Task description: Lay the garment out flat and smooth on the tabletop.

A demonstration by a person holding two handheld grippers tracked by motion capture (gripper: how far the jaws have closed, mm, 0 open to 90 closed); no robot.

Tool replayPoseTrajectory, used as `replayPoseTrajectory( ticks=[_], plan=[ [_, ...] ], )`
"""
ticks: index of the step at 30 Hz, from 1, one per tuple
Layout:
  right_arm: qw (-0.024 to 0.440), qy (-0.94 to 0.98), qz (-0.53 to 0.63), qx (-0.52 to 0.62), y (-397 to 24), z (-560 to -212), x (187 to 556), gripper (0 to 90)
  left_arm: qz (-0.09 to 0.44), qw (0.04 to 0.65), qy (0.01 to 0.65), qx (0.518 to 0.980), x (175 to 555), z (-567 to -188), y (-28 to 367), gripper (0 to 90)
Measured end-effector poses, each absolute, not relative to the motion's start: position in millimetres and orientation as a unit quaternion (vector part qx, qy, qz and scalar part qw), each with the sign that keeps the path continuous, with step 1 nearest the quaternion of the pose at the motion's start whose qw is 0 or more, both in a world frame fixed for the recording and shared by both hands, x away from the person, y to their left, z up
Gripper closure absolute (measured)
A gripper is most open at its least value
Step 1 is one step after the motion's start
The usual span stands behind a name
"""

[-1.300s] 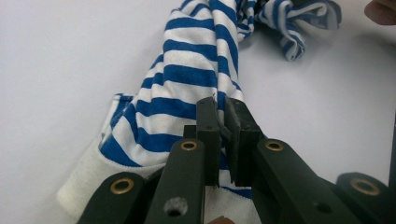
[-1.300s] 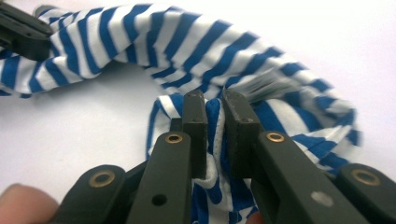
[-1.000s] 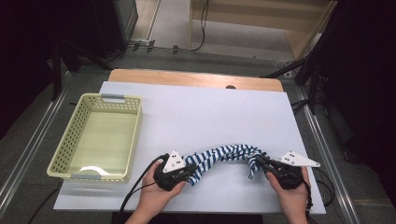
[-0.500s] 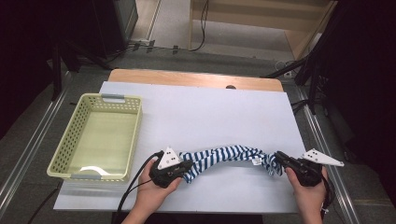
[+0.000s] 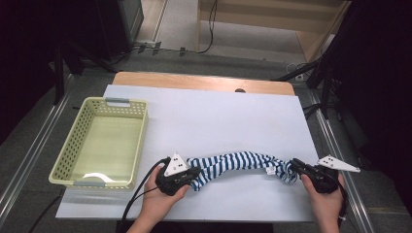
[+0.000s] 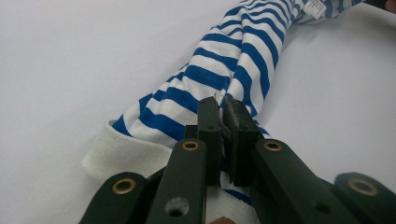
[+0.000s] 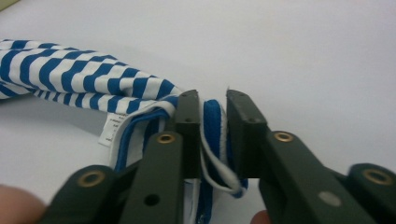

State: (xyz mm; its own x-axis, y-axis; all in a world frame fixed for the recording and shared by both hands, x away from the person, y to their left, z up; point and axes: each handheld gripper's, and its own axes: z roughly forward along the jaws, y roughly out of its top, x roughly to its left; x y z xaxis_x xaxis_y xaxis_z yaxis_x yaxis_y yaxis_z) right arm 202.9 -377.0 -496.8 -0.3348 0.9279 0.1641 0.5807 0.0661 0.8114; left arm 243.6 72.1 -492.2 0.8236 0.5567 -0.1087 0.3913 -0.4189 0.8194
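Observation:
A blue-and-white striped garment (image 5: 238, 162) lies stretched in a twisted rope across the front of the white table (image 5: 218, 116). My left gripper (image 5: 194, 175) holds its left end; in the left gripper view the jaws (image 6: 223, 105) are shut on a fold of the striped cloth (image 6: 224, 60). My right gripper (image 5: 295, 166) is at the right end. In the right gripper view its jaws (image 7: 212, 100) have just been opening. The garment's blue-edged hem (image 7: 214, 126) hangs loosely between them, with a small gap showing beside it.
A pale yellow plastic basket (image 5: 68, 145) stands at the table's left side, holding nothing. A wooden strip (image 5: 204, 82) runs along the far edge. Metal rails flank both sides of the table. The white surface behind the garment is bare.
My right gripper has moved to the right, pulling the bunched garment out into a longer, straighter rope. Its jaws have parted a little around the hem. The left gripper stayed put.

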Motion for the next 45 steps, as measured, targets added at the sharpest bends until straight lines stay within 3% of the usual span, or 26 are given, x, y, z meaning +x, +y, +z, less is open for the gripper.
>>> replayPoseTrajectory(
  ticks=[3,7,13,20,35,37,45],
  plan=[
    [0.209,0.704,0.428,0.527,-372,-491,201,61.0,0.090,0.460,0.281,0.838,243,-492,72,86.8],
    [0.220,0.723,0.437,0.488,-354,-479,198,57.8,0.091,0.462,0.282,0.836,243,-490,72,86.8],
    [0.216,0.760,0.438,0.429,-312,-472,196,59.8,0.092,0.464,0.281,0.835,242,-489,71,86.9],
    [0.177,0.799,0.413,0.400,-271,-494,204,62.3,0.092,0.465,0.282,0.834,242,-489,71,86.8],
    [0.159,0.807,0.379,0.425,-247,-520,223,62.4,0.089,0.466,0.279,0.835,242,-490,70,86.9],
    [0.159,0.806,0.370,0.434,-248,-522,225,64.0,0.088,0.466,0.279,0.835,242,-490,70,86.9],
    [0.154,0.805,0.363,0.443,-249,-523,228,85.5,0.087,0.466,0.279,0.835,242,-490,70,86.9]
  ],
)
